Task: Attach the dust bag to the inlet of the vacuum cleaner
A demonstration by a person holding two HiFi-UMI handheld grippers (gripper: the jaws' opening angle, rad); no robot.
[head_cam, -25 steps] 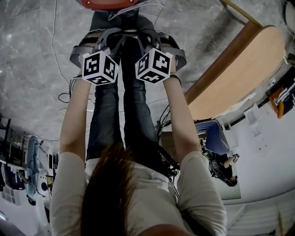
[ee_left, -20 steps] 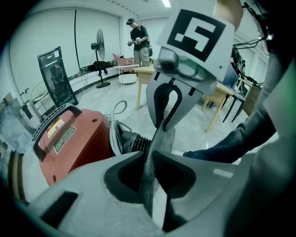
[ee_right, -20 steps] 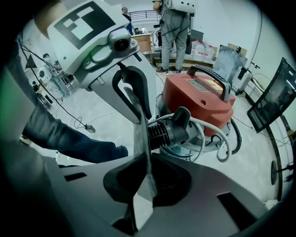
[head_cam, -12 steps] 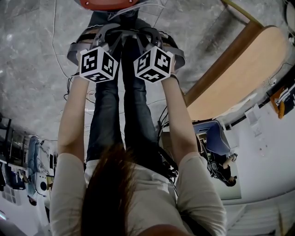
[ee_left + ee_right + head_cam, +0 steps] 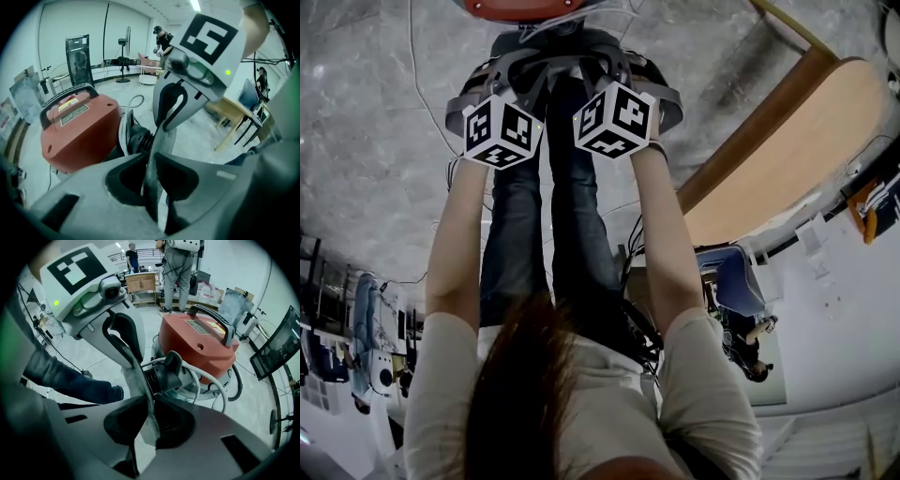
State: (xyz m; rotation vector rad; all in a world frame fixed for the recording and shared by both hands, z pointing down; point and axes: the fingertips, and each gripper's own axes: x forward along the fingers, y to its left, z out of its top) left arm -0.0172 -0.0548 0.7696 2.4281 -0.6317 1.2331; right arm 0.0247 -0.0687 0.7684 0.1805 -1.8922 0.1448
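A red vacuum cleaner (image 5: 520, 7) stands on the floor beyond both hands; it also shows in the gripper views (image 5: 77, 129) (image 5: 199, 341). Its black ribbed inlet (image 5: 139, 138) (image 5: 161, 376) points toward the grippers. The grey fabric dust bag (image 5: 548, 42) (image 5: 164, 136) (image 5: 133, 371) hangs stretched between them, just in front of the inlet. My left gripper (image 5: 523, 61) (image 5: 152, 164) pinches one edge of the bag, and my right gripper (image 5: 602, 58) (image 5: 150, 411) pinches the other. Both sets of jaws have just been opening a little, with the fabric still between the pads.
A wooden table (image 5: 787, 159) stands to the right with a blue chair (image 5: 736, 281) beside it. Cables (image 5: 422, 84) trail over the grey floor at left. A white hose (image 5: 220, 385) loops round the vacuum's base. People (image 5: 180, 258) stand far behind.
The left gripper has rolled slightly about its own axis. Both hands have stayed almost in place by the vacuum, still holding the bag.
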